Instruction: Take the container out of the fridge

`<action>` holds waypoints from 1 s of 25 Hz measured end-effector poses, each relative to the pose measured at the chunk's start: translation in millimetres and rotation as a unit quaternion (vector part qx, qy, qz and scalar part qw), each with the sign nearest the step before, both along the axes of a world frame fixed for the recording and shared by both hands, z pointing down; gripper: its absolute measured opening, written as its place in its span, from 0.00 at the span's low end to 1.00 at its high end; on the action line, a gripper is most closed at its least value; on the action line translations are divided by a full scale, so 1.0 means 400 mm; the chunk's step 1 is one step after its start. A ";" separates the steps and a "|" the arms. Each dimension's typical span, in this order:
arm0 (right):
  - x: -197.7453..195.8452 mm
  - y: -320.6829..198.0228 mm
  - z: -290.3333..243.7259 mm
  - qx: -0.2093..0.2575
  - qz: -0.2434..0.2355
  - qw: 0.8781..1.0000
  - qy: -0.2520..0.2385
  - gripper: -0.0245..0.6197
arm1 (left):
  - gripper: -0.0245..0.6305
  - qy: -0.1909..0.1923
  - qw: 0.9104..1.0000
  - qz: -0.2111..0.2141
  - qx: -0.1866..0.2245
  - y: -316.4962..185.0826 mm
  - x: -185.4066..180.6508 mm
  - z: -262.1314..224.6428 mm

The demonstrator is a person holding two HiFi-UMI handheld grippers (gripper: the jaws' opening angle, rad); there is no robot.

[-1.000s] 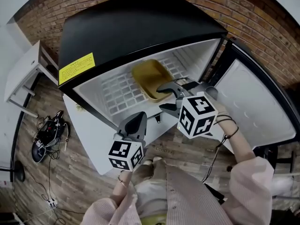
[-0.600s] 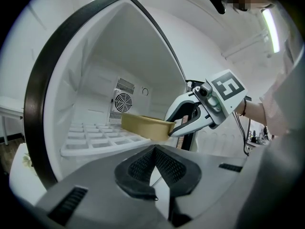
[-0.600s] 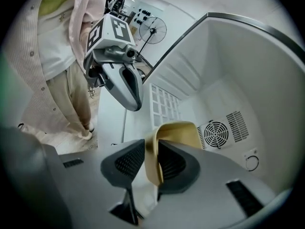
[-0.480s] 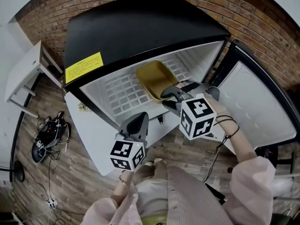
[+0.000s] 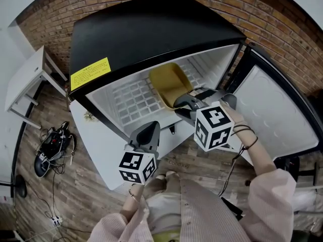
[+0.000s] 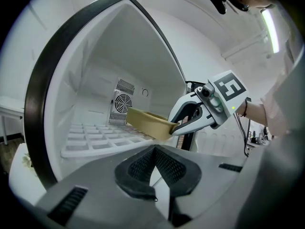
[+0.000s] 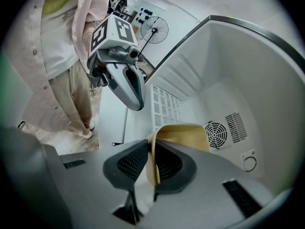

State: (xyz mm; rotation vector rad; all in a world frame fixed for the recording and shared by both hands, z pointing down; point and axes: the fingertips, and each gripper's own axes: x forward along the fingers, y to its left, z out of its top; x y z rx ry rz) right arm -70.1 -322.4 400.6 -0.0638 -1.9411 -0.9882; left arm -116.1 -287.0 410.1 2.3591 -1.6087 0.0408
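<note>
So far the tan container (image 5: 169, 82) sits on the white shelf (image 5: 126, 100) inside the fridge (image 5: 151, 29), not yet out. The right gripper (image 7: 151, 156) is closing its fingers on the container's near wall. The left gripper (image 6: 153, 151) hangs outside, fingers clenched empty. The lift-out remains.

The person's right arm reaches forward, its pale pink sleeve (image 5: 272, 185) bent at the elbow and the hand (image 5: 237, 122) wrapped round the handle behind the marker cube (image 5: 214, 125). The right gripper (image 5: 182, 105) points ahead and slightly left, and its jaws are closing on the near wall of the yellow container (image 5: 169, 82), which stands between the pads with both pads against it. The left gripper (image 5: 147, 132) is held lower and closer to the body, apart from the right one, pointing forward. Its jaws are together with nothing between them. The left sleeve (image 5: 116, 223) shows at the bottom edge of the head view.
</note>
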 end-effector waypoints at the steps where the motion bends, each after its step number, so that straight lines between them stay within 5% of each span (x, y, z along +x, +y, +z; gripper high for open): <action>1: 0.001 0.002 -0.002 0.000 0.001 1.000 -0.002 0.11 | 0.02 0.000 1.000 0.001 0.000 0.001 0.001 0.000; 25: 0.042 0.075 -0.014 0.001 0.038 0.999 -0.025 0.07 | 0.02 -0.006 0.999 0.042 0.011 0.049 0.046 -0.007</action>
